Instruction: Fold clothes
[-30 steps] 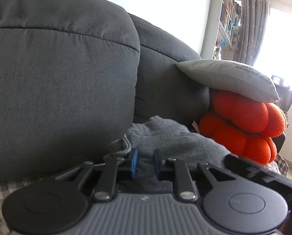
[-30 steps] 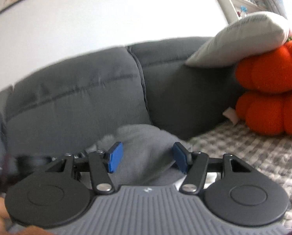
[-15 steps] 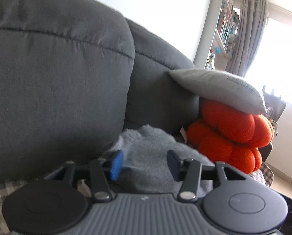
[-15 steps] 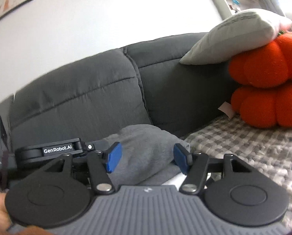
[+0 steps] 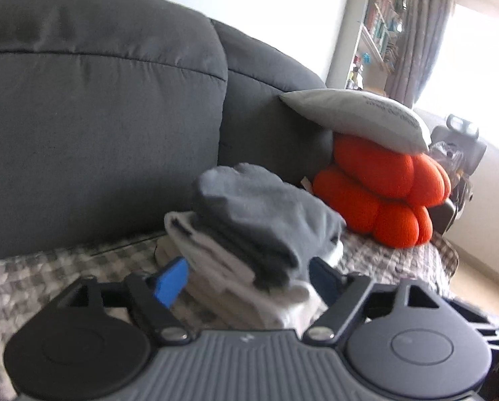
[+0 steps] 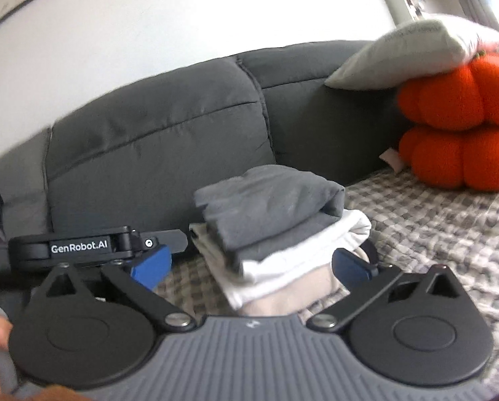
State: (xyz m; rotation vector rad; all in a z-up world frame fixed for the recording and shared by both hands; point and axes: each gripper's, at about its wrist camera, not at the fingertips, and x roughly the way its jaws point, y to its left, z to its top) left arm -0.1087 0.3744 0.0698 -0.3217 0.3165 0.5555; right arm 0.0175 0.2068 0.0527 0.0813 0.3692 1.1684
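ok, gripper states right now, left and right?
Left gripper: jaws opening, holding nothing.
Right gripper: jaws opening, holding nothing.

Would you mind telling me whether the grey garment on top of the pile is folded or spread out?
Folded. The grey garment lies as a compact doubled bundle with a rounded fold edge, stacked on the white clothes below.

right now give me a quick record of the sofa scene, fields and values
surface: checked blanket on dark grey sofa
stack: folded clothes, grey garment on top, white layers beneath
left claw: jaws opening, stack between them, pads not pressing
right claw: jaws opening, stack between them, not gripped
cushions: grey pillow resting on orange knot cushion
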